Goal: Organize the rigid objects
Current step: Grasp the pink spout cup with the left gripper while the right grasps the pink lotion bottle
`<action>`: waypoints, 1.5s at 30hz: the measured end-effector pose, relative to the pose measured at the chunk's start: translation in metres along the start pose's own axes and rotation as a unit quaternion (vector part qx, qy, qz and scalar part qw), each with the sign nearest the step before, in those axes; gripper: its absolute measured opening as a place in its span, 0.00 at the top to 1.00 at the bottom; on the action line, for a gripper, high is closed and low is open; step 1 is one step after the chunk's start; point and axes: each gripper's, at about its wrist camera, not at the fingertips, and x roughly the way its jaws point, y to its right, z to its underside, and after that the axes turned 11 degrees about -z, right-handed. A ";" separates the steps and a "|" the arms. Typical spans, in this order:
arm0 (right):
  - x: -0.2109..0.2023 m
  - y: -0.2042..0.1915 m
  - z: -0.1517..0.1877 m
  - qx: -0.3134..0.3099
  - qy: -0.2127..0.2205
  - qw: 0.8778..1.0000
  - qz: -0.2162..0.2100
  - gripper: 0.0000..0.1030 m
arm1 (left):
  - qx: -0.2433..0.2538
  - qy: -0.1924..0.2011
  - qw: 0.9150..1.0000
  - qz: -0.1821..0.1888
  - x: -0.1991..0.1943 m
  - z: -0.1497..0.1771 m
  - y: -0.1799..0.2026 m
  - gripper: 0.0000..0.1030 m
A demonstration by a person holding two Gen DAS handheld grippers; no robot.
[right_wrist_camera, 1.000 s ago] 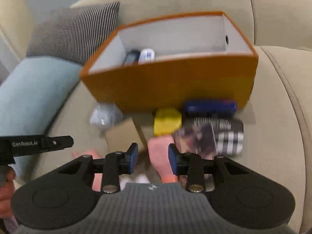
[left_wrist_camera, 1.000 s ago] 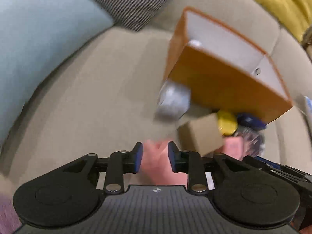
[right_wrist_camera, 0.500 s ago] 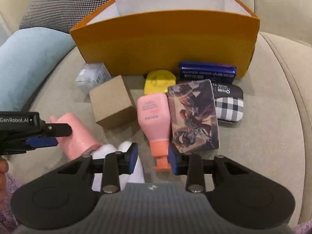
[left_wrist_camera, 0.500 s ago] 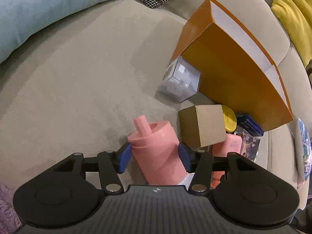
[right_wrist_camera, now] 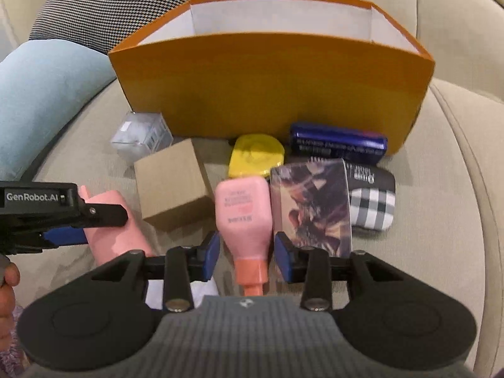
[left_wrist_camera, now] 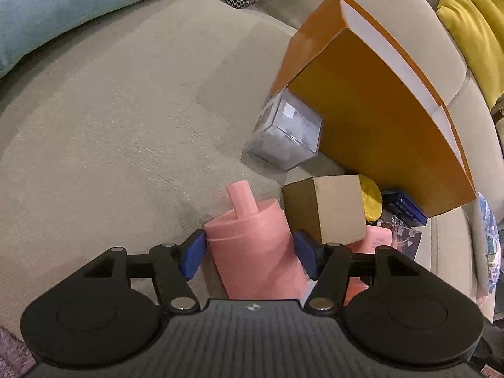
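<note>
A beige fabric sofa (right_wrist_camera: 456, 189) carries everything here, with a pale blue cushion (right_wrist_camera: 34, 100) and a black-and-white houndstooth cushion (right_wrist_camera: 104, 3) at its left. An open orange cardboard box with white inner walls (right_wrist_camera: 271, 85) stands upright on the seat. A row of small items lies in front of it: a clear plastic cube (right_wrist_camera: 141, 135) just beside the box's left corner, a plain brown cardboard cube (right_wrist_camera: 171, 182), a round yellow case (right_wrist_camera: 255, 154), a dark blue oblong case (right_wrist_camera: 338, 143), a black-and-white checked pouch (right_wrist_camera: 373, 204) and a card box printed with a dark picture (right_wrist_camera: 312, 208).

The left hand-held gripper (left_wrist_camera: 250, 253) straddles a pink plastic bottle with a spout cap (left_wrist_camera: 255, 249) lying on the seat; its jaws have just been opening and now stand wide, the blue pads (left_wrist_camera: 193, 253) just beside the bottle.

The right hand-held gripper (right_wrist_camera: 247, 260) has a pink tube with an orange cap (right_wrist_camera: 244, 217) between its jaws, which have just been opening and stand clear of it.
</note>
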 end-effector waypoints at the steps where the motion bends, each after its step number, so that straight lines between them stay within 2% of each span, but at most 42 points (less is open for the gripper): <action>1: 0.001 -0.001 -0.001 -0.004 0.002 1.000 0.002 0.57 | 0.002 0.000 1.000 0.001 0.001 0.000 0.001 0.31; 4: 0.004 -0.005 -0.005 -0.022 0.008 1.000 0.008 0.56 | 0.014 0.003 1.000 -0.001 0.002 -0.002 0.005 0.32; 7: 0.008 -0.011 -0.008 -0.040 0.005 0.999 0.009 0.56 | 0.047 0.012 0.999 -0.011 -0.001 -0.001 0.013 0.32; 14: 0.011 -0.025 -0.003 -0.080 -0.005 0.997 0.024 0.51 | 0.132 0.034 0.990 -0.037 -0.005 0.000 0.034 0.32; 18: 0.018 -0.027 -0.004 -0.088 -0.002 0.996 0.027 0.45 | 0.120 0.031 0.992 -0.025 0.001 -0.003 0.031 0.32; 22: 0.028 -0.034 -0.006 -0.113 -0.008 0.993 0.042 0.40 | 0.087 0.009 0.996 -0.003 0.009 -0.006 0.023 0.33; 23: 0.034 -0.034 -0.005 -0.117 -0.020 0.992 0.052 0.41 | 0.081 0.007 0.997 -0.001 0.010 -0.007 0.022 0.33; 24: 0.040 -0.030 -0.005 -0.112 -0.033 0.991 0.058 0.46 | 0.080 0.006 0.997 0.000 0.010 -0.007 0.022 0.34; 26: 0.042 -0.022 -0.005 -0.094 -0.031 0.993 0.063 0.56 | 0.085 0.006 0.996 -0.002 0.007 -0.006 0.023 0.34; 33: 0.032 -0.013 -0.011 -0.067 -0.031 0.997 0.031 0.53 | 0.107 0.008 0.994 -0.007 0.004 -0.005 0.029 0.34; 37: 0.027 -0.013 -0.014 -0.065 -0.030 0.997 0.026 0.55 | 0.115 -0.002 0.993 -0.005 -0.001 -0.006 0.029 0.34; 45: 0.016 -0.008 -0.015 -0.042 -0.033 0.999 0.008 0.56 | 0.148 0.018 0.989 -0.002 -0.026 -0.001 0.031 0.35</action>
